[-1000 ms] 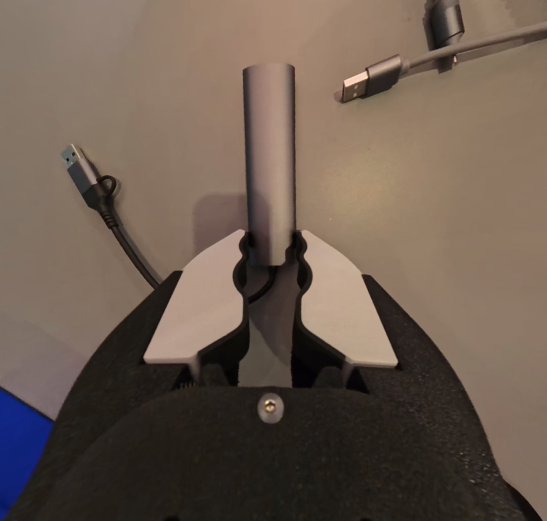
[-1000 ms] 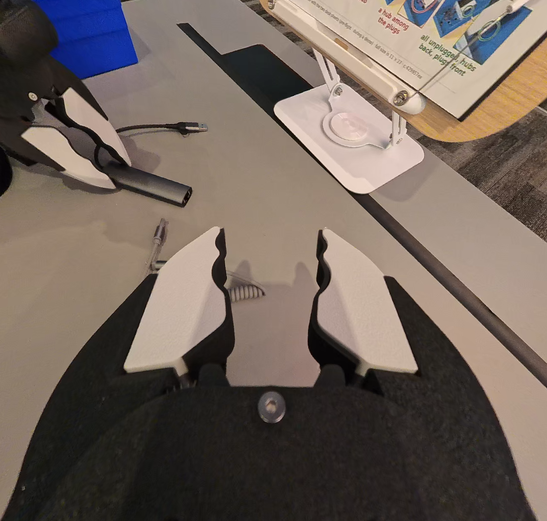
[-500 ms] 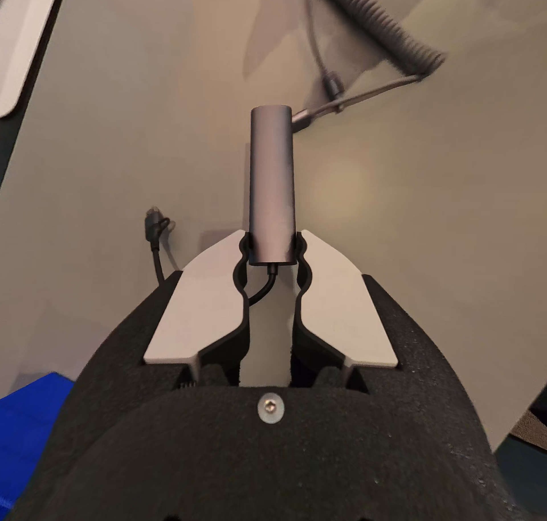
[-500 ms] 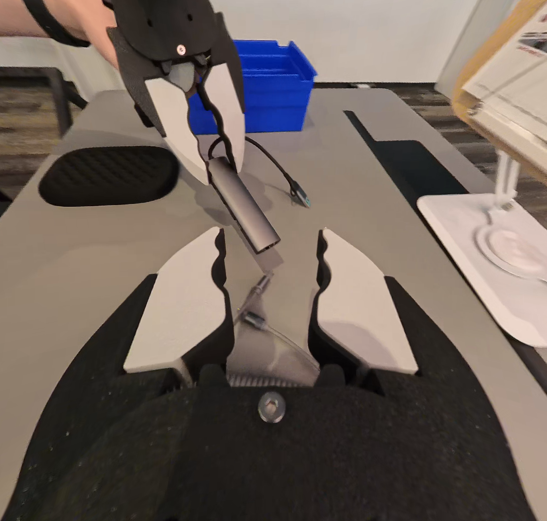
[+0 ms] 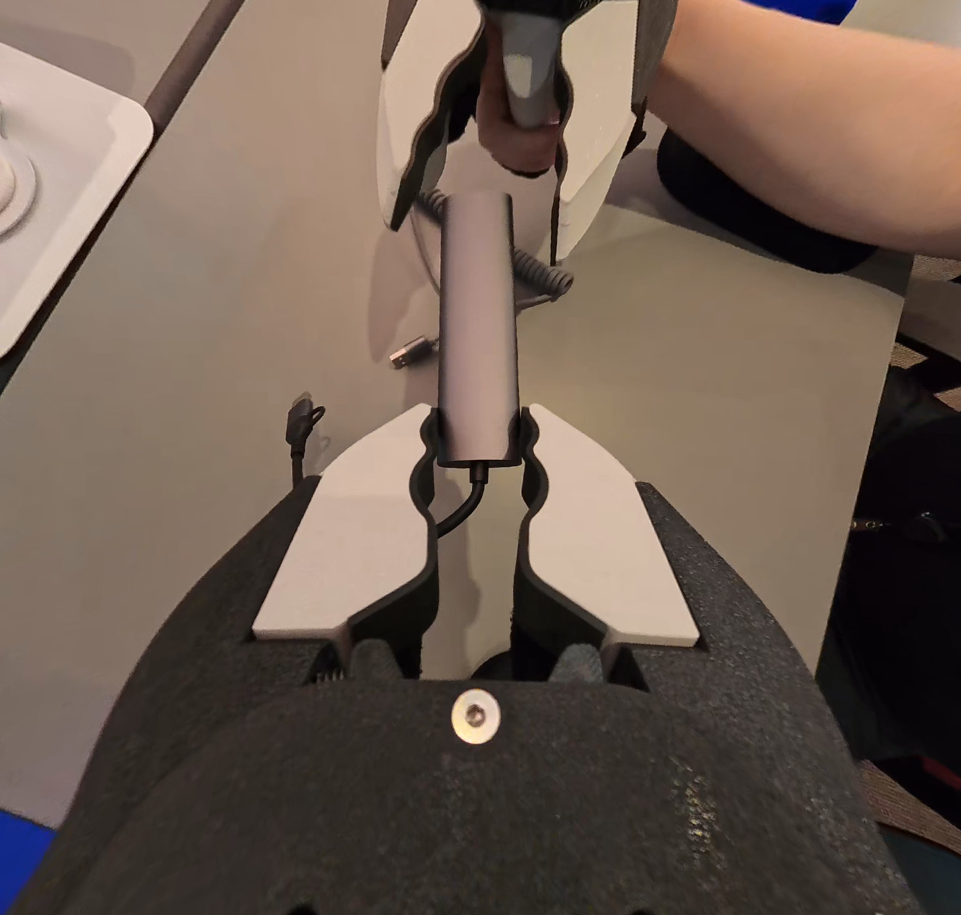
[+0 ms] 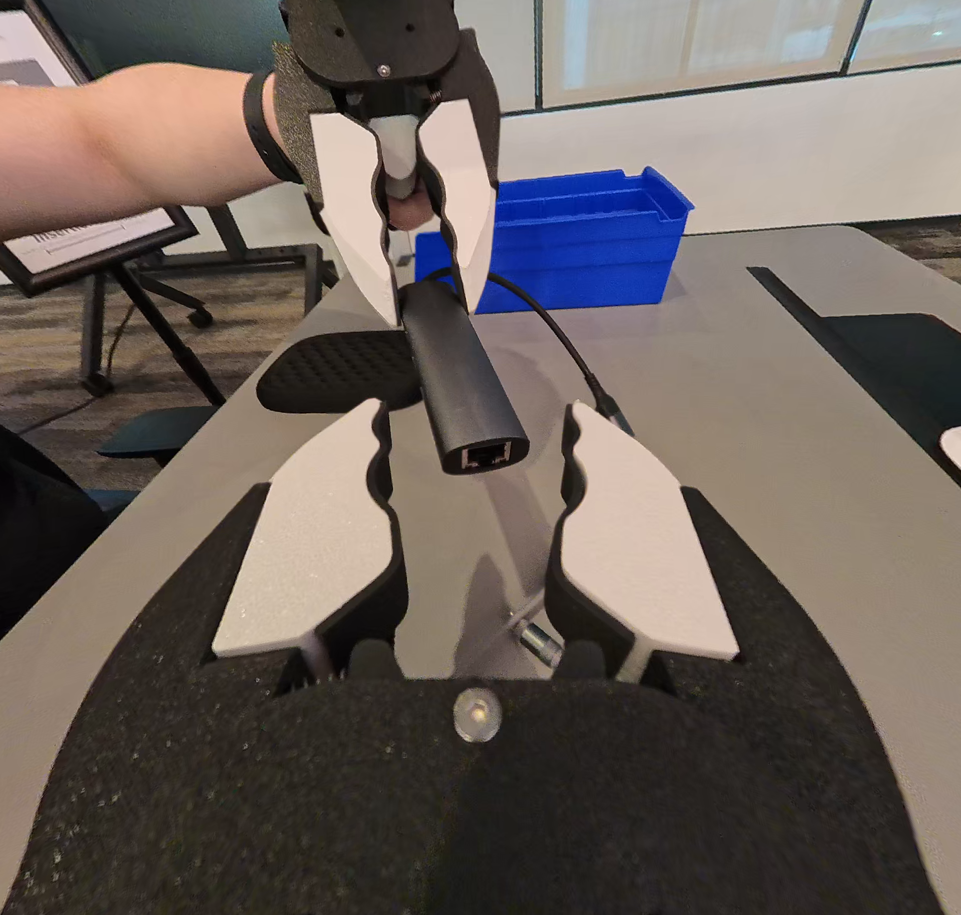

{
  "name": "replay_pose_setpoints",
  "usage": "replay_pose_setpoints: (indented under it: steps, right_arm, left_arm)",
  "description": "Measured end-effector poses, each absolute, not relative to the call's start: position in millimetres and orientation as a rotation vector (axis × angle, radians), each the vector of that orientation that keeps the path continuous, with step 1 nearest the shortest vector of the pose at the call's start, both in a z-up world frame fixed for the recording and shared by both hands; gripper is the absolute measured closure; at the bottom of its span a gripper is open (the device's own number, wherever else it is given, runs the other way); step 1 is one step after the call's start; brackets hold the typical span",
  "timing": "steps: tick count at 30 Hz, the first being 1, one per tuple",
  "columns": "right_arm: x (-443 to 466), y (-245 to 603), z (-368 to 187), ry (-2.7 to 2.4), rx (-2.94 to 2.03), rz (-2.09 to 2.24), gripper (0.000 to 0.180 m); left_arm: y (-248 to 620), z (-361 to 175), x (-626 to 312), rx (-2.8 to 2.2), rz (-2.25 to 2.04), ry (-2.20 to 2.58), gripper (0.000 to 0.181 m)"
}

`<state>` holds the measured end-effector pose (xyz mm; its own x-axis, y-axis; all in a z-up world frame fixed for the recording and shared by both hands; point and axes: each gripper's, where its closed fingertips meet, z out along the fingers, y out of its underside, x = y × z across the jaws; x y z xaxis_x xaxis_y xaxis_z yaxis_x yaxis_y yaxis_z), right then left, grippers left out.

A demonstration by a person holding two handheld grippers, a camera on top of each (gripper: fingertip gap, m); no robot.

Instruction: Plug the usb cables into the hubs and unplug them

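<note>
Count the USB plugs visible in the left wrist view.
2. A silver plug lies on the table just left of the held hub. A dark plug, on the hub's own cable, sits farther left. Others may be hidden behind the hub.

The left wrist view looks forward and down along its own fingers from close above the grey table [image 5: 182, 318], facing the right gripper [image 5: 476, 199] head-on. The right wrist view looks the opposite way, more level, toward the left gripper [image 6: 429, 308] and a blue bin [image 6: 582, 245] beyond. Both views share the dark hub [image 5: 477, 339] held between them, near each lens.
</note>
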<state>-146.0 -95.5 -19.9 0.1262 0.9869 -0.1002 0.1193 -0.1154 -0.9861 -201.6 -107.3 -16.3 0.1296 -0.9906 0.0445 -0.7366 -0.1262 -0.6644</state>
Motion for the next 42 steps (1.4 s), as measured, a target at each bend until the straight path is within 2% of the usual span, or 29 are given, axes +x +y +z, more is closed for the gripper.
replay_pose_setpoints:
  steps: [10,13,17,28,32,35,42]
  right_arm:
    - [-147,-100,-11,-1.141,-1.39,1.214,0.132]
    - [-147,-104,-12,-1.168,-1.396,1.228,0.144]
    - [-148,-104,-14,-1.167,-1.412,1.245,0.138]
    - [-144,-107,-1,-1.143,-1.369,1.333,0.144]
    - [-144,-104,-4,-1.144,-1.377,1.294,0.144]
    - [-146,-104,-3,-1.139,-1.372,1.294,0.144]
    - [-145,-98,-1,-1.113,-1.378,1.266,0.144]
  left_arm:
    - [-113,-9,-191,-1.892,-0.744,1.652,0.151]
    - [-113,-11,-191,-1.896,-0.75,1.652,0.151]
    - [-113,-10,-188,-1.896,-0.785,1.635,0.151]
    - [-112,7,-182,-1.851,-0.914,1.53,0.151]
    - [-106,23,-179,-1.798,-1.004,1.416,0.128]
    - [-100,29,-182,-1.755,-1.031,1.339,0.121]
    - [-99,37,-199,-1.691,-1.07,1.231,0.127]
